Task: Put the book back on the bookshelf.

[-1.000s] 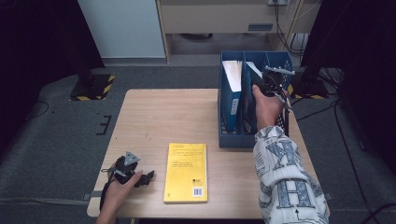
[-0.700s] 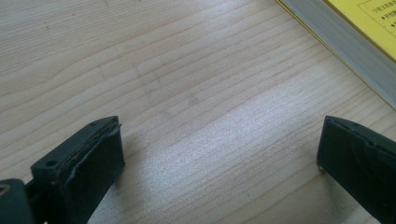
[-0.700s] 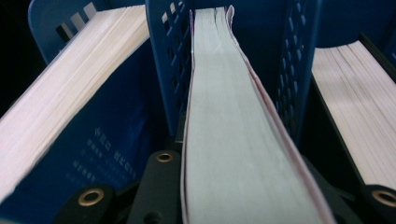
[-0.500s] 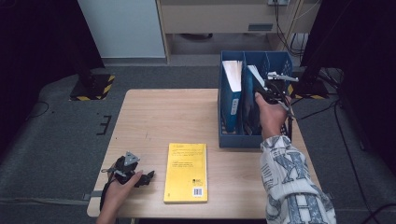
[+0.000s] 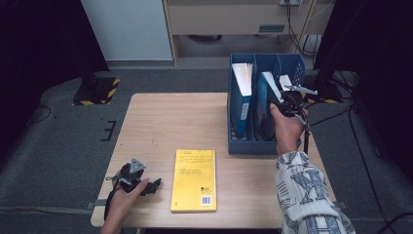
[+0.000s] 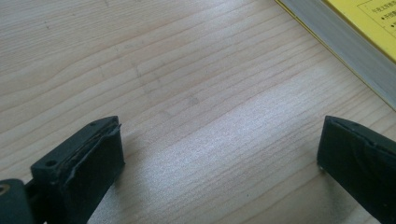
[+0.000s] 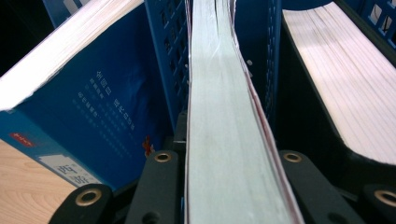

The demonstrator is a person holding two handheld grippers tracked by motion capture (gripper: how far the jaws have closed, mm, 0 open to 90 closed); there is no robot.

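My right gripper (image 5: 282,100) has its fingers (image 7: 161,186) clamped on the page edge of a book (image 7: 229,140), which stands in the middle slot of the blue file rack (image 5: 253,146) at the far right of the desk (image 5: 165,122). I judge the book fairly heavy for a grip on one edge: a thick block of paper, stiff as a whole but with soft covers and pages that can slide or fan out under the pads. Holding across its full thickness, near the middle of the edge, should keep it from twisting as it goes down between the dividers. The slot to its left holds a blue-covered book (image 7: 79,107) leaning over; the slot to its right holds another thick book (image 7: 336,88), also tilted. My left gripper (image 5: 146,185) rests on the near left of the desk, fingers (image 6: 77,168) spread wide with nothing between them, just beside a yellow book (image 5: 195,179) lying flat.
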